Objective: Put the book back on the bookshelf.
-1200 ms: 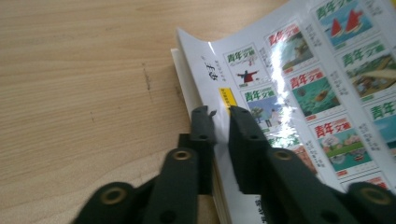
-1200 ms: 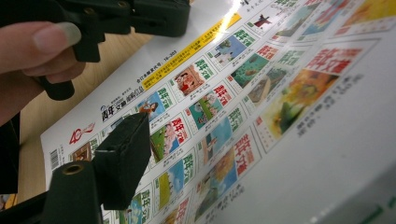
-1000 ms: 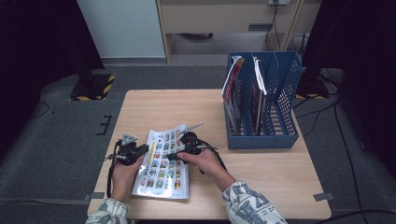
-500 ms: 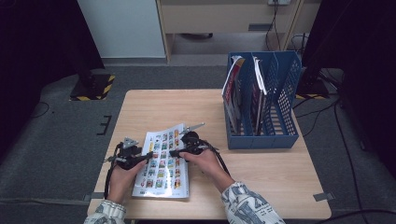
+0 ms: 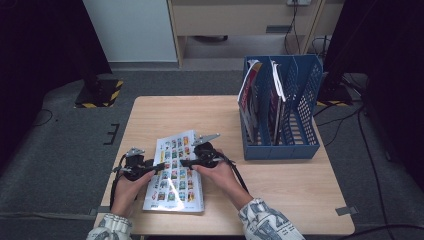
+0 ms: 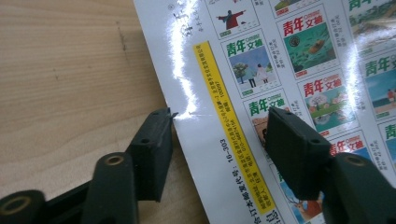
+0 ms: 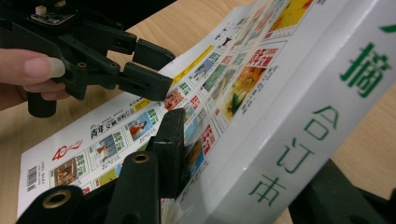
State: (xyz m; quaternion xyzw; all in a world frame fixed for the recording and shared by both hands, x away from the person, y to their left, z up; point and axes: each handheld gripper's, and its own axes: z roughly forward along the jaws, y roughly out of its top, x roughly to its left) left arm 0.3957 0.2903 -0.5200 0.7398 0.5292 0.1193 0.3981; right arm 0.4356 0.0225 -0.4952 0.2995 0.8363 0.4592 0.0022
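a light wooden table seen from above, with a person's two forearms coming in from the near edge. at the left, the left gripper sits at the left edge of a thick bound magazine volume that lies near the front left of the table, its back cover a grid of small colourful cover pictures. in the left gripper view, its jaws stand apart and have just been closing a little: one over bare wood just beside the edge, the other above the glossy cover, neither pressing on it. to the right of it, the right gripper holds the volume's spine side; in the right gripper view its jaws, which have just been closing, are clamped across the white spine with green characters, that side tilted up off the table. further right stands a blue file rack holding upright magazines.
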